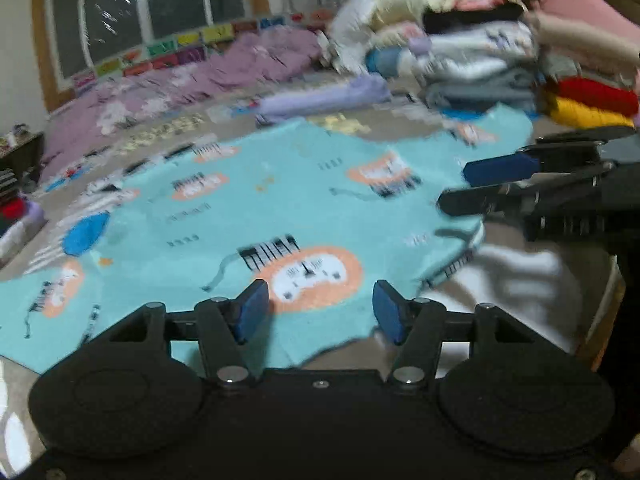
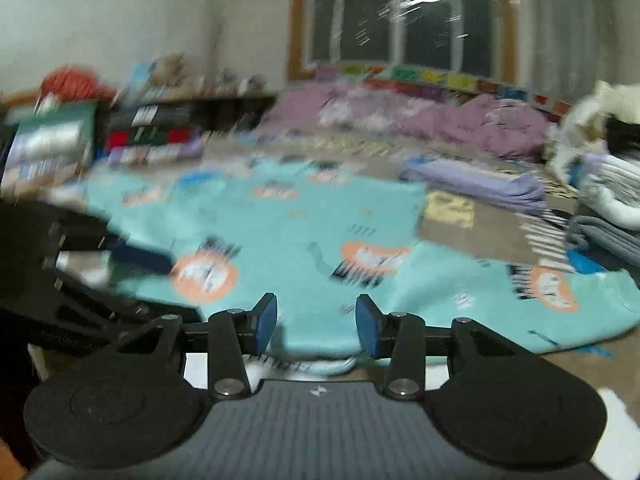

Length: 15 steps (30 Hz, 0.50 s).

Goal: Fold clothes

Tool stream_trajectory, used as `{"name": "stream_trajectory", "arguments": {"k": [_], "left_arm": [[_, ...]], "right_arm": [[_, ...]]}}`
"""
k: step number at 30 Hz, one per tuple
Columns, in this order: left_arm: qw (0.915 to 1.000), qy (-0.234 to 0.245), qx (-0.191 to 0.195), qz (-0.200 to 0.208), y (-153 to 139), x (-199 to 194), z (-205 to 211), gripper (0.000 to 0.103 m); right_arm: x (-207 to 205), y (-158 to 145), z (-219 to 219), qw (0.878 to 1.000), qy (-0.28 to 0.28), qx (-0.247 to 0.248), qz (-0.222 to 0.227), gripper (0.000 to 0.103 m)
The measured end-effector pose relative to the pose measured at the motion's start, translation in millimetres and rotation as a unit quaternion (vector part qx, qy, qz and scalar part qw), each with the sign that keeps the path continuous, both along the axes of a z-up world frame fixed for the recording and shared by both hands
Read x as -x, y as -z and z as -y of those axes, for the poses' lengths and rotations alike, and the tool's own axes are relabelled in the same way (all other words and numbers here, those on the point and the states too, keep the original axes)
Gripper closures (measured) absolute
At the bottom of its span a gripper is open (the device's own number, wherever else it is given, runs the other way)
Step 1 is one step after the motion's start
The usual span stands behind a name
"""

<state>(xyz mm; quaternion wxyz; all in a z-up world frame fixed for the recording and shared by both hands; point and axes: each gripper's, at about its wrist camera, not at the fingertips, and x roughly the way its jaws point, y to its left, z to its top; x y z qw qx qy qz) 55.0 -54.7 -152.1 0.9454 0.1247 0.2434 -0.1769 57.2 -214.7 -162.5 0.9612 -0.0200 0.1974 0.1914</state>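
A turquoise garment (image 1: 248,216) printed with orange patches and piano keys lies spread flat on the bed (image 1: 400,120). My left gripper (image 1: 320,312) hovers over its near edge, blue pads wide apart, with cloth below them and nothing pinched. At the garment's right edge in the left wrist view, my right gripper (image 1: 454,188) comes in sideways. In the right wrist view the garment (image 2: 304,224) fills the middle, and my right gripper (image 2: 317,324) stands open over its near hem. The left gripper (image 2: 180,288) shows blurred at the left, above the cloth.
A tall stack of folded clothes (image 1: 480,48) stands at the back right, with red and yellow pieces (image 1: 592,104) beside it. A folded lilac garment (image 1: 320,100) and a purple quilt (image 1: 180,80) lie behind. A shelf with clothes (image 2: 152,128) lines the left wall. White cloth (image 1: 520,280) lies near right.
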Motion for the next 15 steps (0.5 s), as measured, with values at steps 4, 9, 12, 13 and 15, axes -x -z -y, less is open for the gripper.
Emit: {"name": "stream_trajectory", "arguments": {"k": [4, 9, 12, 13, 15], "left_arm": [[1.0000, 0.000, -0.008, 0.005, 1.8, -1.1, 10.5, 0.046], [0.9995, -0.006, 0.001, -0.030, 9.8, -10.9, 4.2, 0.045], [0.9993, -0.011, 0.010, -0.034, 11.0, -14.2, 3.1, 0.043], [0.9994, -0.012, 0.007, -0.031, 10.1, -13.8, 5.3, 0.043], [0.9997, -0.014, 0.002, -0.018, 6.2, -12.2, 10.5, 0.043]], "right_arm": [[-12.0, -5.9, 32.5, 0.995, 0.058, -0.073, 0.021, 0.054], [-32.6, 8.4, 49.6, 0.989, 0.103, 0.011, -0.101, 0.054], [-15.3, -3.0, 59.7, 0.987, 0.133, 0.018, -0.082, 0.056], [-13.5, -6.0, 65.6, 0.988, 0.138, 0.003, -0.070, 0.057], [-11.9, -10.9, 71.9, 0.988, 0.146, -0.006, -0.040, 0.056]]}}
